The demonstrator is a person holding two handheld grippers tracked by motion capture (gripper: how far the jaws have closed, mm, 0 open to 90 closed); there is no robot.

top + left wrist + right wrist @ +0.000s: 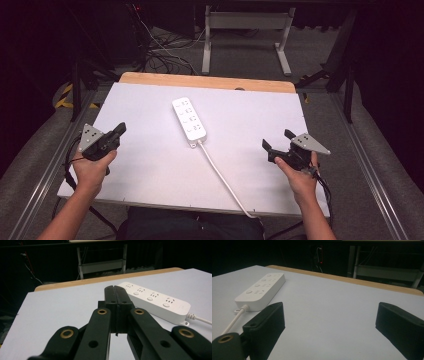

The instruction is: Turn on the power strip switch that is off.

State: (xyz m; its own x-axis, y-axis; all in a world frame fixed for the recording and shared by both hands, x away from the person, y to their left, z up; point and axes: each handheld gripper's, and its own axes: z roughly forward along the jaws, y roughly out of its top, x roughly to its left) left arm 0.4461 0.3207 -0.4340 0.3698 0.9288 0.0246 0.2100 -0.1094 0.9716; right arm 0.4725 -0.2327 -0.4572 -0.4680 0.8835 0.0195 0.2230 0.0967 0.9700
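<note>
A: Left hand-held gripper (119,131) hovers at the table's (150,165) left edge, jaws pressed together on nothing — right hand-held gripper (276,141) spread wide, empty too.

B: And the power strip (189,118)?

A: Mid-table, between them, its cable (223,179) trailing off the near edge — snag that, I'd guess, and the strip drags. No containers here.

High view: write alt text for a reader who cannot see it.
A white power strip lies mid-table on a white board, its cable trailing to the near edge. A person's hands hold two black grippers apart at either side: left gripper shut, right gripper open.
</note>
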